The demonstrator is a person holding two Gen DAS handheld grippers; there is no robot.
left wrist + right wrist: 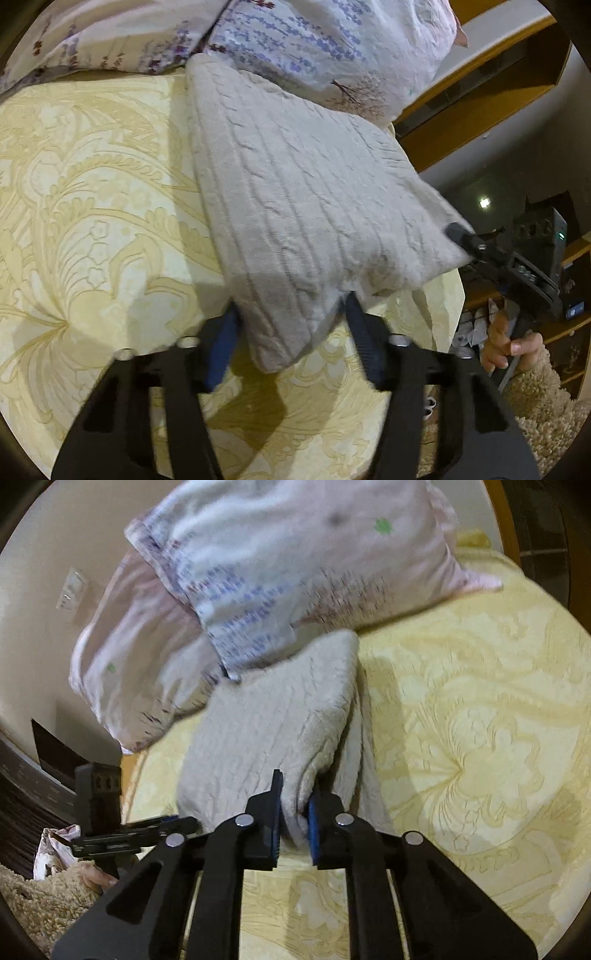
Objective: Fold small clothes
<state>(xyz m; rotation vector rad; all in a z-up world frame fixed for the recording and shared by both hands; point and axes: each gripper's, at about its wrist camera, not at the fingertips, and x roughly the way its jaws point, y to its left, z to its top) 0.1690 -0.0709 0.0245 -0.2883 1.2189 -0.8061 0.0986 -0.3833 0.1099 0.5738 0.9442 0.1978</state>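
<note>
A pale grey cable-knit garment lies folded on the yellow bedspread, with its near side lifted off the cover. My right gripper is shut on a bunched edge of it. In the left wrist view the right gripper pinches the garment's right corner. My left gripper has the garment's drooping near corner between its blue pads. The cloth touches only the fingertips, and there are gaps along the pads. In the right wrist view the left gripper sits at the garment's lower left edge.
Two floral pillows lie against the far side of the garment. The bed's edge is to the right in the left wrist view, with wooden shelves beyond. A hand in a fluffy sleeve holds the right gripper.
</note>
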